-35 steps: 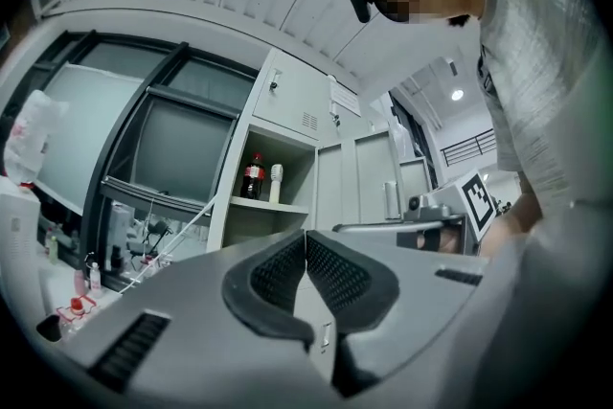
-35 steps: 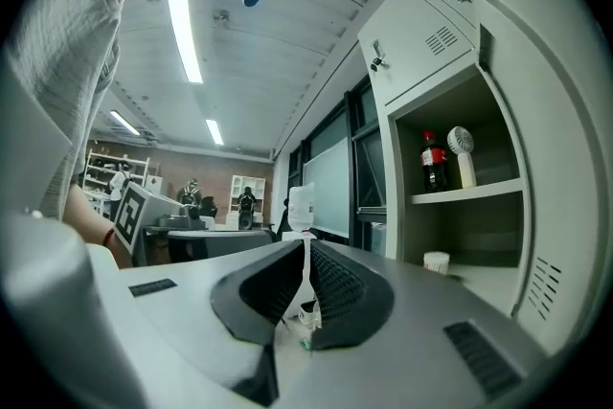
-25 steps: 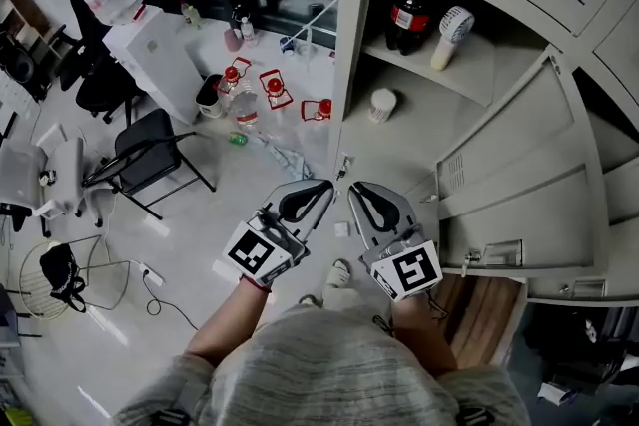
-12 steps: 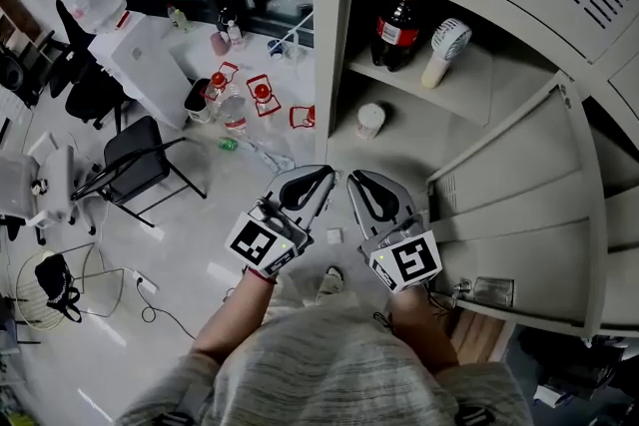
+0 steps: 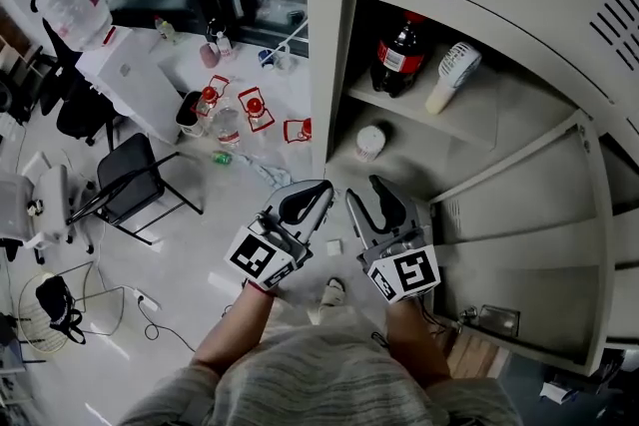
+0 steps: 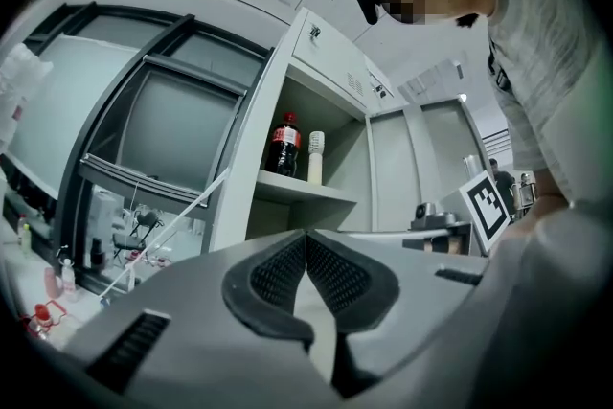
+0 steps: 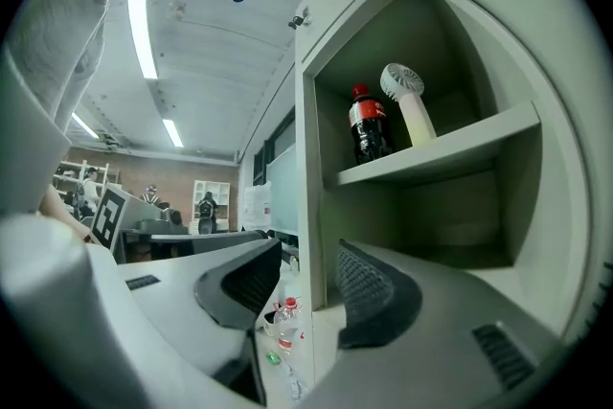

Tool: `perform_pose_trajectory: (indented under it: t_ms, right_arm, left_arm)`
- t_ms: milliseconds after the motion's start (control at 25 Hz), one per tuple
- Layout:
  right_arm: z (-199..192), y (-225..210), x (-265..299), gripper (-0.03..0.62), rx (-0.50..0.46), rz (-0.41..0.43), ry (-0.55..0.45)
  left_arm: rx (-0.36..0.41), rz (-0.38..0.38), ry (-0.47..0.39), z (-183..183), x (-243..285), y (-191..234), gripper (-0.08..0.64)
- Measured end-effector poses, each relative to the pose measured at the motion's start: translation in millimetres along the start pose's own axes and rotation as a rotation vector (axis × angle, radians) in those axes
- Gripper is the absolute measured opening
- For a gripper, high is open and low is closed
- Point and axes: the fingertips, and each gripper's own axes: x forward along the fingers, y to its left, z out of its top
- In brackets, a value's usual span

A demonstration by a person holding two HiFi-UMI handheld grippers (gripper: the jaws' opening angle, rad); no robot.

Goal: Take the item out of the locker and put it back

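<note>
Grey sheet-metal locker, door wide open. Glossy cola bottle and white fan side by side on the upper shelf. Left gripper ribbed fingers pressed together. Right gripper fingers opening, nothing between them. Both grippers sit outside the locker's front edge.

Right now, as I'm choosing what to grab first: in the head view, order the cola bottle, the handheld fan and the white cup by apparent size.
1. cola bottle, bulkiest.
2. handheld fan, similar length but slimmer.
3. white cup, smallest; it stands on the lower shelf, farther away.
</note>
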Motion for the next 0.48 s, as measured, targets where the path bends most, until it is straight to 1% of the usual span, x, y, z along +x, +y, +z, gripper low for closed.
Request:
perform_pose_trajectory:
  t_ms: [200,480]
  right_arm:
    - [-7,-14,8,0.21,-0.004,-0.041,0.01]
    - [-29,-38,26,0.256,-0.046,-0.107,0.08]
  left_arm:
    - [-0.003,-0.007,-0.005,-3,9,4,0.009]
    - [-0.006,0.002,-0.01,-8,20,6,0.009]
